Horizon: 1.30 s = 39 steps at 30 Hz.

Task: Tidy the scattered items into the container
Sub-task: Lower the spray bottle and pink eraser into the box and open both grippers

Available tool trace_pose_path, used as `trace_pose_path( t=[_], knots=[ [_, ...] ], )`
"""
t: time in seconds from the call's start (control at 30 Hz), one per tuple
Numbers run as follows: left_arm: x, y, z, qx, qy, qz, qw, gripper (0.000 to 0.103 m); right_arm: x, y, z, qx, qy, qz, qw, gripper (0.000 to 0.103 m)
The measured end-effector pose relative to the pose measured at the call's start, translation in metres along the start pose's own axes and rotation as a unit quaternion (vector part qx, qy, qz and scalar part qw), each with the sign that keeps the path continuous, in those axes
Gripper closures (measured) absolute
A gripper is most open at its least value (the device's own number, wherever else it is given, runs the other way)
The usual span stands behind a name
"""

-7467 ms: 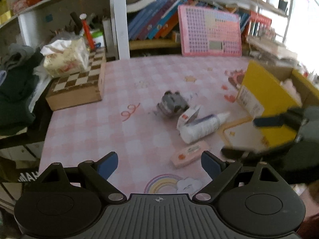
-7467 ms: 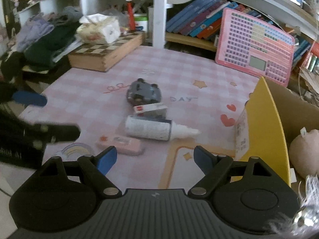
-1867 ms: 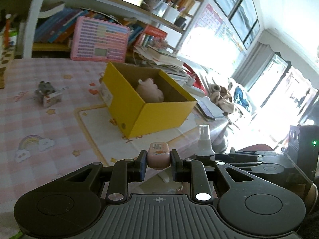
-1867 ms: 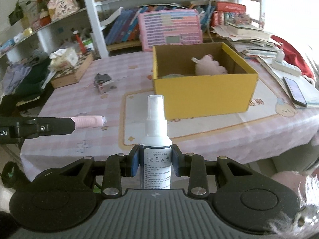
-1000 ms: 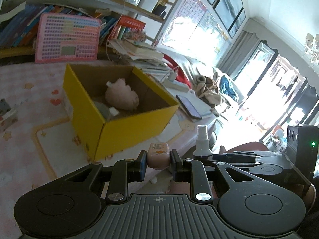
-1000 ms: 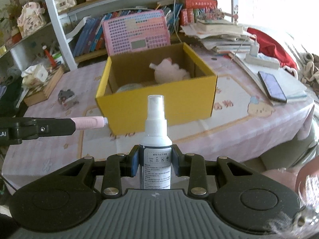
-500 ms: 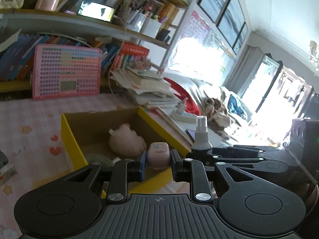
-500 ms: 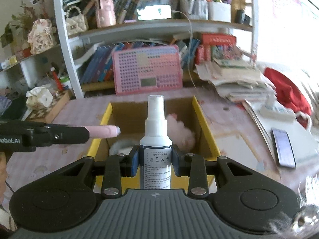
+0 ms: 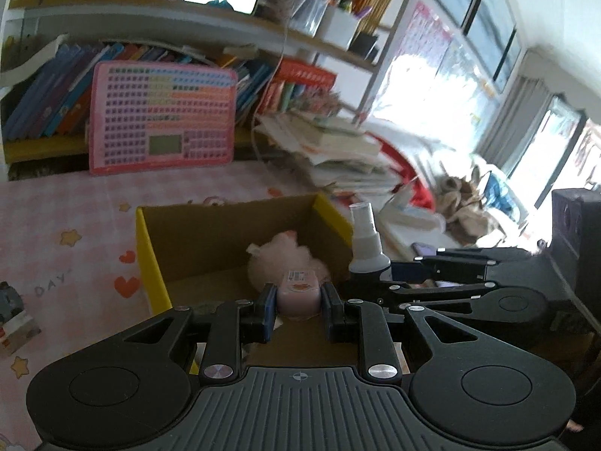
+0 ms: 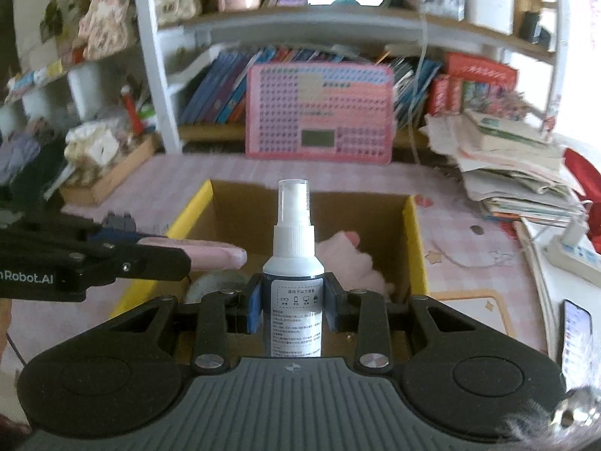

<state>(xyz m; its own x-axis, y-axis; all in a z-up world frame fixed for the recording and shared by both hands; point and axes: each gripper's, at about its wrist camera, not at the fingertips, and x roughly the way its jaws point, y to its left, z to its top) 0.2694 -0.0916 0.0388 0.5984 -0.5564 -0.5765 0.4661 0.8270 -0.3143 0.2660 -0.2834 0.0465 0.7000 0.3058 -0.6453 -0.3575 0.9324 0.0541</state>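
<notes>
My left gripper (image 9: 298, 306) is shut on a small pink case (image 9: 299, 293) and holds it over the open yellow cardboard box (image 9: 144, 248). My right gripper (image 10: 293, 306) is shut on a white spray bottle (image 10: 295, 263), upright, over the same box (image 10: 415, 248). A pink plush toy (image 9: 280, 259) lies inside the box, also seen in the right wrist view (image 10: 349, 259). The left gripper with the pink case (image 10: 195, 253) reaches in from the left in the right wrist view. The right gripper with the bottle (image 9: 366, 248) shows at right in the left wrist view.
A grey toy car (image 9: 9, 304) and a small red-and-white box (image 9: 17, 332) lie on the pink checked tablecloth left of the box. A pink keyboard toy (image 10: 319, 112) leans on the bookshelf. Stacked papers (image 10: 518, 165), a power strip (image 10: 571, 251) and a phone (image 10: 576, 329) lie at right.
Both grippers have moved forward and down over the box, each still holding its item. The box and plush now fill more of both views.
</notes>
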Motion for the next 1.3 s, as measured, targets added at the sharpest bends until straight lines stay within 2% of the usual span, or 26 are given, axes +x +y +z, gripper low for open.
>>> trace_pose_path(
  t=[0.33,0.57,0.67,0.8,0.87,0.9,0.93,1.0,1.07,1.1,1.13,1.3],
  knots=[
    [0.045,-0.006,-0.014,0.051,0.071,0.051,0.9949,0.080,0.056,-0.006,-0.016,-0.054,0.093,0.028,0.994,0.072],
    [0.060,-0.016,-0.021,0.082,0.096,0.062,0.9900,0.080,0.073,-0.014,-0.017,-0.031,0.124,0.048,0.991,0.072],
    [0.062,-0.017,-0.023,0.082,0.097,0.065,0.9898,0.080,0.081,-0.022,-0.020,-0.001,0.145,0.055,0.988,0.072],
    [0.061,-0.018,-0.023,0.082,0.094,0.068,0.9898,0.078,0.081,-0.021,-0.020,-0.003,0.146,0.053,0.988,0.072],
    [0.059,-0.018,-0.023,0.083,0.092,0.072,0.9897,0.076,0.080,-0.021,-0.019,0.000,0.143,0.051,0.988,0.066],
    [0.058,-0.019,-0.023,0.086,0.089,0.077,0.9893,0.075,0.078,-0.022,-0.019,0.004,0.140,0.049,0.989,0.059],
    [0.056,-0.019,-0.023,0.089,0.085,0.082,0.9890,0.073,0.075,-0.024,-0.019,0.008,0.135,0.047,0.990,0.053],
    [0.050,-0.021,-0.023,0.096,0.074,0.088,0.9887,0.067,0.066,-0.025,-0.019,0.013,0.119,0.042,0.992,0.049],
    [0.042,-0.024,-0.024,0.097,0.060,0.103,0.9881,0.050,0.056,-0.024,-0.019,0.015,0.100,0.033,0.994,0.047],
    [0.038,-0.024,-0.025,0.097,0.053,0.112,0.9876,0.036,0.050,-0.024,-0.019,0.018,0.091,0.030,0.995,0.046],
    [0.034,-0.025,-0.026,0.096,0.046,0.117,0.9875,0.030,0.045,-0.025,-0.019,0.024,0.081,0.031,0.996,0.044],
    [0.012,-0.029,-0.033,0.084,0.012,0.129,0.9880,0.024,0.023,-0.017,-0.022,0.028,0.045,0.015,0.998,0.041]
  ],
)
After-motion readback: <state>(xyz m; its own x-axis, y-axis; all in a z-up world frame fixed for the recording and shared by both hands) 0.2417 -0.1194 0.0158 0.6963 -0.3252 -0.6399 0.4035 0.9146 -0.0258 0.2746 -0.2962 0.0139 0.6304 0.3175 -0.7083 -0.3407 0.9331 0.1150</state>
